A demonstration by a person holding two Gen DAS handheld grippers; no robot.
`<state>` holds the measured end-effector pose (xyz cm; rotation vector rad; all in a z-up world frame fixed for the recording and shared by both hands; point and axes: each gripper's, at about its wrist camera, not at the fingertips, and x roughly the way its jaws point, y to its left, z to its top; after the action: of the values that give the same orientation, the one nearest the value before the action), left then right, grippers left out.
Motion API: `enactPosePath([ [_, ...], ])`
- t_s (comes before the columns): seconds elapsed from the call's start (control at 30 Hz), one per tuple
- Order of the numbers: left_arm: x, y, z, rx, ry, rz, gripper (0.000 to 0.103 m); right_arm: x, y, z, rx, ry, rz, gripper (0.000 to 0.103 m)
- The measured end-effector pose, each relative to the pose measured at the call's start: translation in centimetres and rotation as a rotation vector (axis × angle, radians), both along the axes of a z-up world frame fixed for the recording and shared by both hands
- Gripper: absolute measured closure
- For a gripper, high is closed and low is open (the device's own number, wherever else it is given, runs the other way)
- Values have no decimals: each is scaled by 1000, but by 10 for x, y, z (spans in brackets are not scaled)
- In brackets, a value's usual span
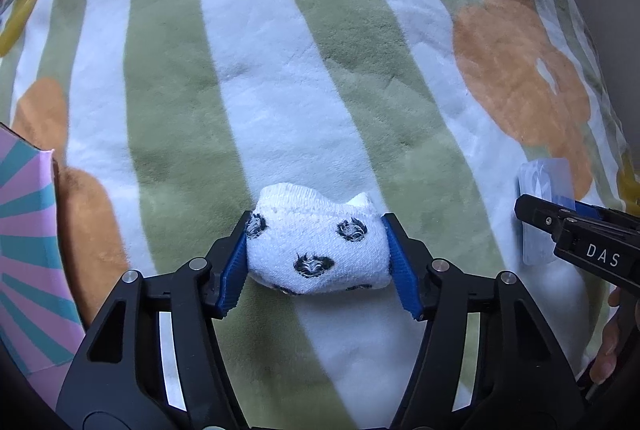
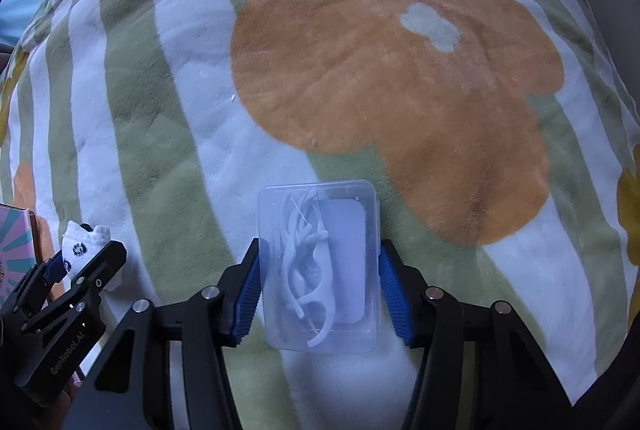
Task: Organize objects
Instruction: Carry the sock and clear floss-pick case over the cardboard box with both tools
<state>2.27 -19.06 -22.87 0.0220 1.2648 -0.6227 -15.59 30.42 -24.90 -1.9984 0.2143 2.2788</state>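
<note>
My left gripper (image 1: 318,230) is shut on a rolled white sock with black spots (image 1: 318,252), held just above a striped blanket (image 1: 260,70). The sock also shows in the right wrist view (image 2: 82,244), between the left gripper's fingers (image 2: 86,262). My right gripper (image 2: 320,252) is shut on a clear plastic box of white floss picks (image 2: 320,266), its blue pads (image 2: 250,286) pressed on both long sides. In the left wrist view the box (image 1: 540,190) and the right gripper (image 1: 560,214) sit at the far right.
A pink and teal patterned box (image 1: 28,250) stands at the left edge; it also shows in the right wrist view (image 2: 16,234). The blanket has green and white stripes and large orange flowers (image 2: 400,70).
</note>
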Motion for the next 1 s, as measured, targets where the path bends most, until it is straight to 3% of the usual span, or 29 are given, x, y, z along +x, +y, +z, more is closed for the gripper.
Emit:
enactPosePath([
  [0.07, -2, 3, 8, -8, -8, 9, 45, 1, 2, 9, -5, 12, 0, 52],
  [0.1, -3, 5, 13, -25, -34, 156, 45, 2, 2, 14, -8, 18, 1, 52],
  [0.33, -4, 24, 75, -70, -86, 228, 45, 7, -5, 70, -39, 78, 43, 52],
  [0.67, -36, 107, 171, -117, -175, 383, 45, -5, -70, 170, -54, 203, 290, 52],
  [0.83, -70, 138, 191, -103, -177, 442, 45, 17, -86, 189, -62, 233, 366, 52],
  [1.0, -102, 157, 187, -122, -152, 504, 45, 48, -102, 194, -42, 247, 428, 52],
])
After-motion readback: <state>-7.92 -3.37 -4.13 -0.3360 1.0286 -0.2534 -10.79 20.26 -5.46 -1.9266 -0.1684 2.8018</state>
